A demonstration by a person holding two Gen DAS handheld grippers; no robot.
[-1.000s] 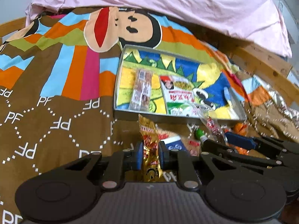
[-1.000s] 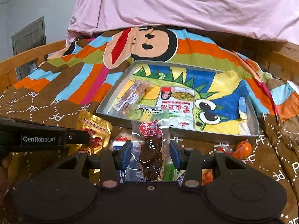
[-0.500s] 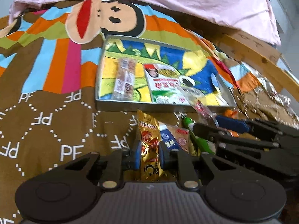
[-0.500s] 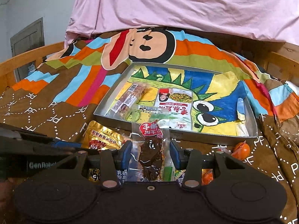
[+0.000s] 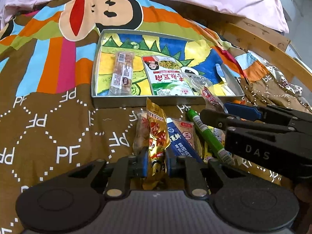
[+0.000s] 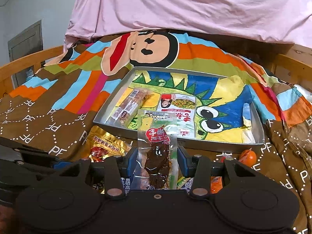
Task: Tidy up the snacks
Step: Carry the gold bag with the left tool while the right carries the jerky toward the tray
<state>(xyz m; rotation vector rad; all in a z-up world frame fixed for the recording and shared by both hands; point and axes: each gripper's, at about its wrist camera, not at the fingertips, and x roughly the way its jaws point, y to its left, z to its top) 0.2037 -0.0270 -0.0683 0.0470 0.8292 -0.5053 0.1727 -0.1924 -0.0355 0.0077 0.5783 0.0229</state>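
A metal tray (image 5: 93, 89) with a cartoon lining lies on the bedspread; it also shows in the right wrist view (image 6: 259, 124). In it lie a long brown snack bar (image 5: 121, 74) and a white and green packet (image 5: 167, 77). My left gripper (image 5: 156, 162) is shut on a gold snack packet (image 5: 157, 136), just short of the tray. My right gripper (image 6: 158, 159) is shut on a clear packet of dark dried meat (image 6: 157, 148), held up in front of the tray's near rim. It appears at the right of the left wrist view (image 5: 241, 113).
Loose snacks lie in a pile before the tray: a blue and white carton (image 5: 180, 140), a green tube (image 5: 206, 134), an orange candy (image 6: 248, 156). A pink sheet (image 6: 185, 5) covers the far end. Wooden bed rails (image 5: 259, 35) run along both sides.
My left gripper has lowered and tilted over the snack pile, still holding the gold packet. My right gripper has lifted its clear meat packet slightly toward the tray.
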